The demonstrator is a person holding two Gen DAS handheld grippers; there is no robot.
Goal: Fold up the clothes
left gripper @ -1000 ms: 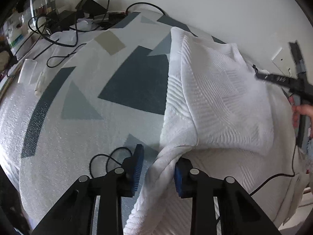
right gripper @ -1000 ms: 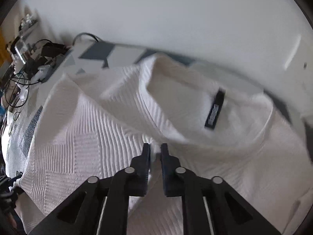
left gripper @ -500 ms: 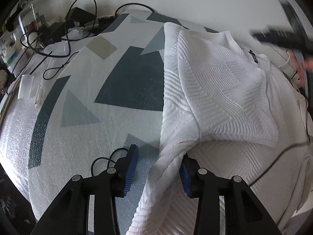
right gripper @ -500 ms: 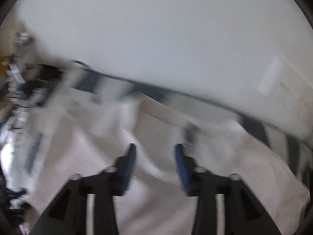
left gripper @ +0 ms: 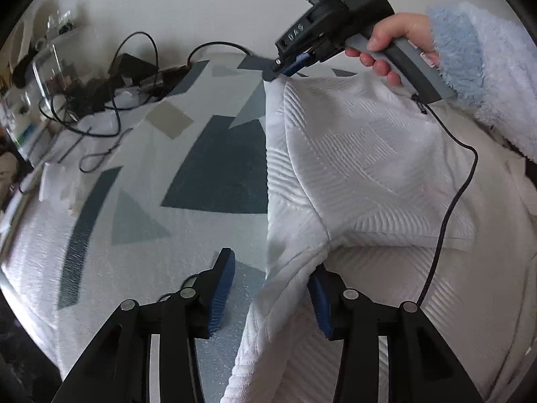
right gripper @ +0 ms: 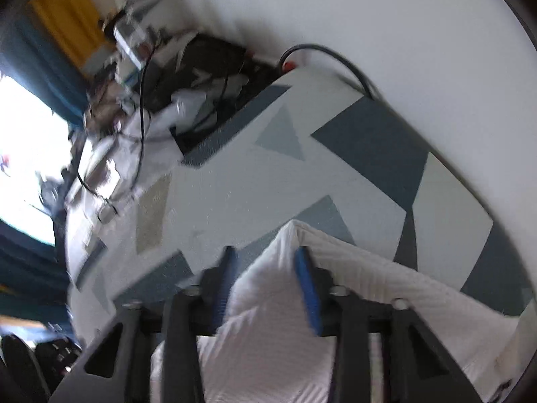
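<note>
A white textured sweater lies spread on a worktop covered in grey and blue triangles, with its folded body lying over its lower part. At the sweater's near edge the left gripper has its jaws moderately wide, just opened further, a sleeve running between them without being pinched. At the sweater's far corner the right gripper, held by a hand in a fluffy blue sleeve, has just been closing its jaws on that corner, though not yet gripping.
</note>
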